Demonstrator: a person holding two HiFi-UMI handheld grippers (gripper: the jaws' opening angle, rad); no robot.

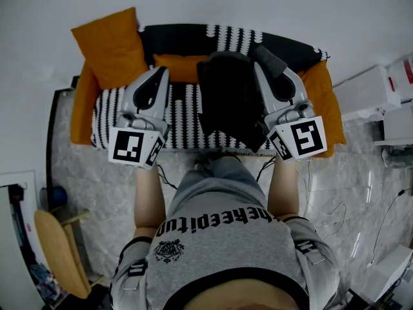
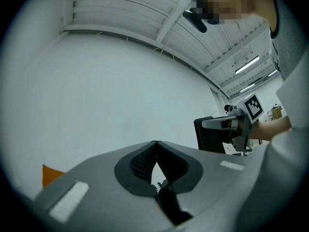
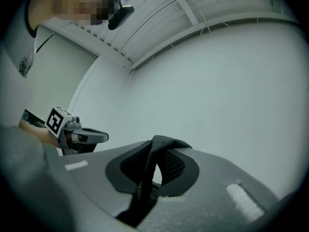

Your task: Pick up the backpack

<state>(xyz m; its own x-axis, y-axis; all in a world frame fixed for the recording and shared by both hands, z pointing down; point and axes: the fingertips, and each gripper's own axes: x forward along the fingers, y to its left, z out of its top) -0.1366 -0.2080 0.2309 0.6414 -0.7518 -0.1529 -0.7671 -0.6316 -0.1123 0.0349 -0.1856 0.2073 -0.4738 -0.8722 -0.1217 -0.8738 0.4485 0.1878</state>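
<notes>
The backpack [image 1: 229,99] is black and hangs from the right tongs [image 1: 259,66], up off the sofa [image 1: 187,118] and in front of its striped seat as the head view looks down on it; whether its lower edge touches the seat cannot be told from there; in the right gripper view the two jaws are closed on a black strap [image 3: 147,178], which runs up between the pads and folds over their tips against the white wall [image 3: 231,81]; the left tongs [image 1: 159,71] are held level beside it, apart from the bag, over the left half of the seat; in the left gripper view their tips meet with nothing between the pads, and the bag shows at the right of that view as a dark block under the other tongs; the sofa wears a black-and-white striped cover, with a large orange cushion [image 1: 113,44] propped at its left back corner and more orange at the arms and behind the bag; the person [image 1: 226,237] stands close to the sofa's front edge on a pale marbled floor [image 1: 97,186], both forearms stretched forward; thin cables lie on the floor to the right.
</notes>
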